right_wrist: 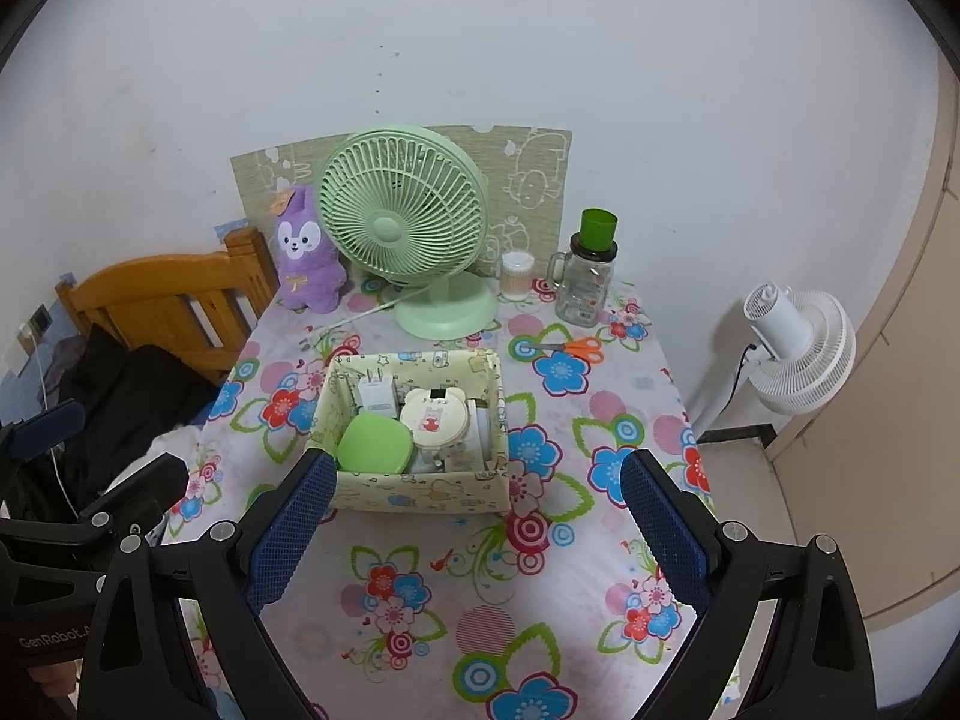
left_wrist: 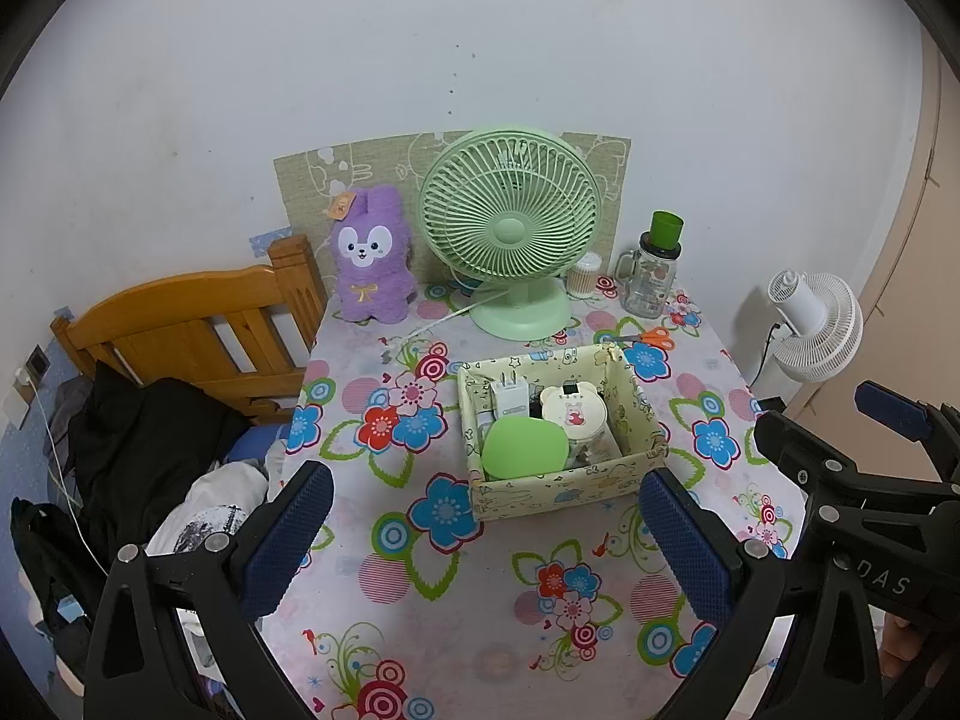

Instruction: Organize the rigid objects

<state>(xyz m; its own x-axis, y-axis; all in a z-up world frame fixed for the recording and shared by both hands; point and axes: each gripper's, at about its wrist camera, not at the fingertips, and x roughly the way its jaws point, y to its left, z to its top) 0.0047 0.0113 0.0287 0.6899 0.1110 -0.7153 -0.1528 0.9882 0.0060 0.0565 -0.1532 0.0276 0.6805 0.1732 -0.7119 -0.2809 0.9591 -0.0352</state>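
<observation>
A cream patterned storage box (left_wrist: 558,495) (right_wrist: 420,489) sits mid-table on the flowered tablecloth. Inside lie a green rounded case (left_wrist: 525,450) (right_wrist: 375,443), a cream bear-shaped container (left_wrist: 573,411) (right_wrist: 433,414) and a white plug charger (left_wrist: 510,397) (right_wrist: 375,393). Orange-handled scissors (left_wrist: 651,337) (right_wrist: 576,348) lie on the cloth behind the box to the right. My left gripper (left_wrist: 489,540) is open, held above the near table, nothing between its blue pads. My right gripper (right_wrist: 477,534) is also open and empty, just in front of the box.
A green desk fan (left_wrist: 510,228) (right_wrist: 408,222), a purple plush rabbit (left_wrist: 372,258), a cotton-swab jar (right_wrist: 517,276) and a glass mug with a green cup (left_wrist: 654,267) (right_wrist: 588,273) line the back. A wooden bed frame (left_wrist: 192,336) with clothes stands left; a white fan (right_wrist: 798,348) stands right.
</observation>
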